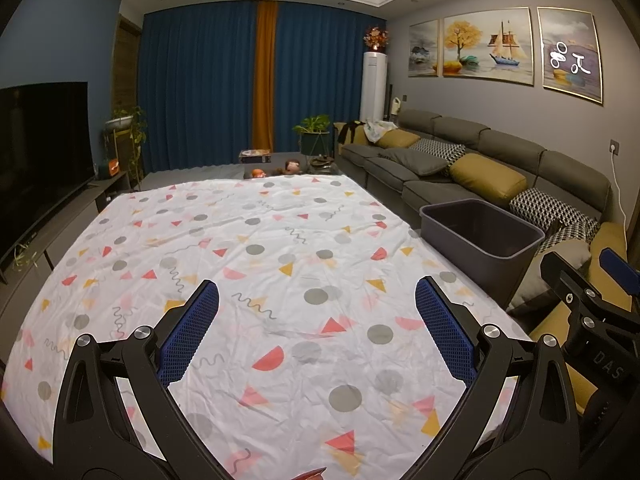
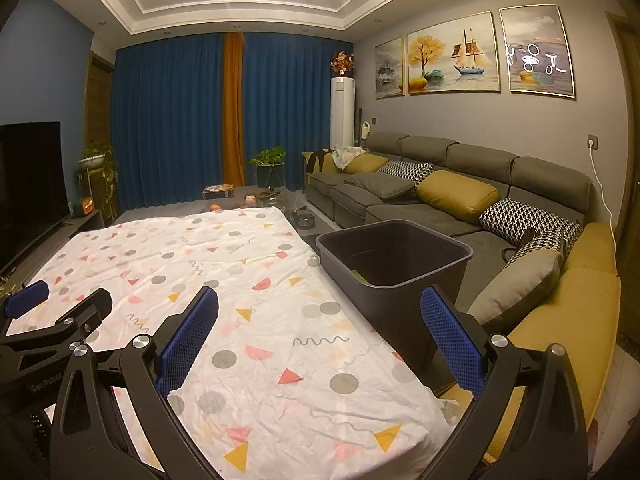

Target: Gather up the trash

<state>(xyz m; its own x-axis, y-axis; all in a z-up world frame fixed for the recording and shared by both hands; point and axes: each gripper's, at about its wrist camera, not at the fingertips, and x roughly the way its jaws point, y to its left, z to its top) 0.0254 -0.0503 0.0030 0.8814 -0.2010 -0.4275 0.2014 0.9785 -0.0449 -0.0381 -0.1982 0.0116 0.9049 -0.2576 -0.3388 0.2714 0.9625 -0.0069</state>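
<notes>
One dark grey rectangular plastic bin [image 2: 394, 264] beside right edge of white cloth with coloured triangles, dots, squiggles [image 2: 256, 320], near grey sofa [image 2: 440, 216]. One green scrap [image 2: 359, 276] inside bin, low at left wall. Red-orange sliver [image 1: 310, 473] at bottom edge of left view, unclear. Left gripper [image 1: 318, 312] and right gripper [image 2: 320, 316] both spread wide, empty, over cloth.

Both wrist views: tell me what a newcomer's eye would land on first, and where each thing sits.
First comes the white patterned cloth covering the table, dotted with grey circles and pink and yellow triangles, filling the middle of both views. Next, the dark grey bin standing at the table's right edge, between it and the grey sofa, with something green low inside. The left gripper and right gripper hover open and empty over the cloth.
</notes>
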